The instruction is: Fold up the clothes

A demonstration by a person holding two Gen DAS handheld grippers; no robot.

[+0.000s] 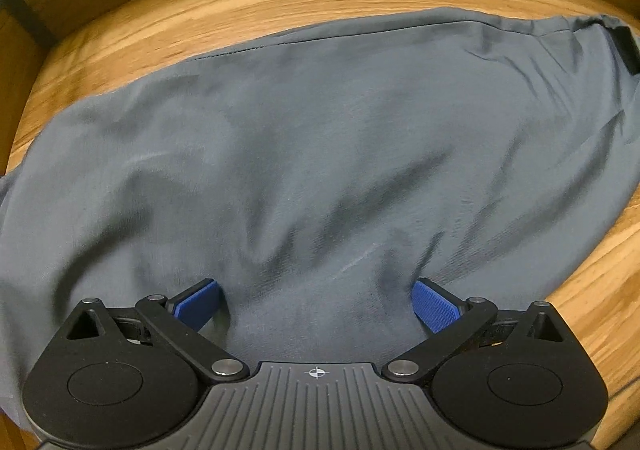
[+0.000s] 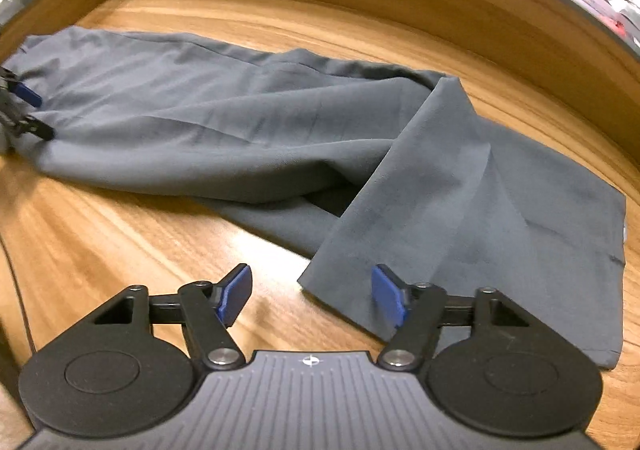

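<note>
Grey trousers (image 2: 240, 122) corner between open right gripper (image 2: 312, 298) fingers.

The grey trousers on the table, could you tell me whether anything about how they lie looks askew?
Yes. In the right wrist view the grey trousers have one leg end flopped crookedly over the other at an angle, leaving a dark gap underneath instead of stacked, aligned edges on the wooden table.

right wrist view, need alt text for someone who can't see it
Grey trousers lie across a wooden table, one leg end folded back toward the camera. The right gripper is open above that leg's corner, holding nothing. The left gripper shows at the far left edge, by the cloth.
</note>
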